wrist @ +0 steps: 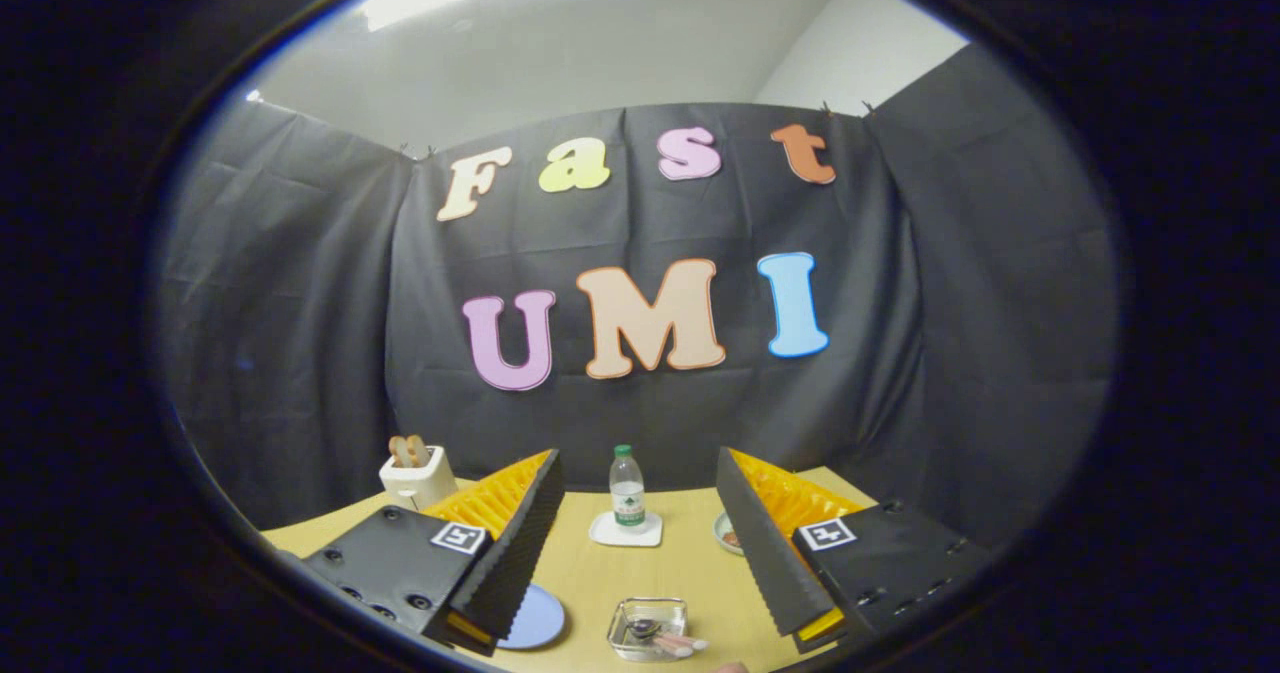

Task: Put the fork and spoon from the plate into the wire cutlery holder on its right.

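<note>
The tongs [640,563] are spread wide, gripping nothing, above the worktop [590,573]. Between their fingers sits a clear dish [648,629]; far beyond, a bottle [627,488].

Camera rides high, looking across table [600,573] between spread fingers [640,553].

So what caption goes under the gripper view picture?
Open gripper above wooden table, clear plastic water bottle beyond its fingers, small clear glass dish between them.
</note>
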A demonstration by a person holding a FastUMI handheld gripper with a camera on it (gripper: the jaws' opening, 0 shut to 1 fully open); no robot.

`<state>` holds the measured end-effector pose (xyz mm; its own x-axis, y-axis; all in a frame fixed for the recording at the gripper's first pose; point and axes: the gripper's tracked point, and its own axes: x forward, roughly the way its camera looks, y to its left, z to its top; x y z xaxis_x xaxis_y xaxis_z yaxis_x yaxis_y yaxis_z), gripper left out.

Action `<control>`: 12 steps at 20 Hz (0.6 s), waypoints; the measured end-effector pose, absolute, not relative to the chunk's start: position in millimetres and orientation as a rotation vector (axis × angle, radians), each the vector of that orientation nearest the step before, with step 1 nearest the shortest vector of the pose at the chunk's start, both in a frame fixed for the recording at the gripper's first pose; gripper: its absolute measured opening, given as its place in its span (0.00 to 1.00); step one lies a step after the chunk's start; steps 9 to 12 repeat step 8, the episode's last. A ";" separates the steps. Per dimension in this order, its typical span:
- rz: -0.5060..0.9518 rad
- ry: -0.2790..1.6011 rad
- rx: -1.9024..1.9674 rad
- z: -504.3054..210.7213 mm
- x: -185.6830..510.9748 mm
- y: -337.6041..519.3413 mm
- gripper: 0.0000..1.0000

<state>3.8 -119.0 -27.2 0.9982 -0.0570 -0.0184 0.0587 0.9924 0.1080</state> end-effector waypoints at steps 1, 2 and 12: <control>-0.081 -0.002 0.090 -23.8 3.0 -121.7 0.98; -0.089 -0.017 0.084 -19.9 2.0 -121.8 0.98; -0.126 -0.029 0.073 -24.0 -6.9 -123.9 0.98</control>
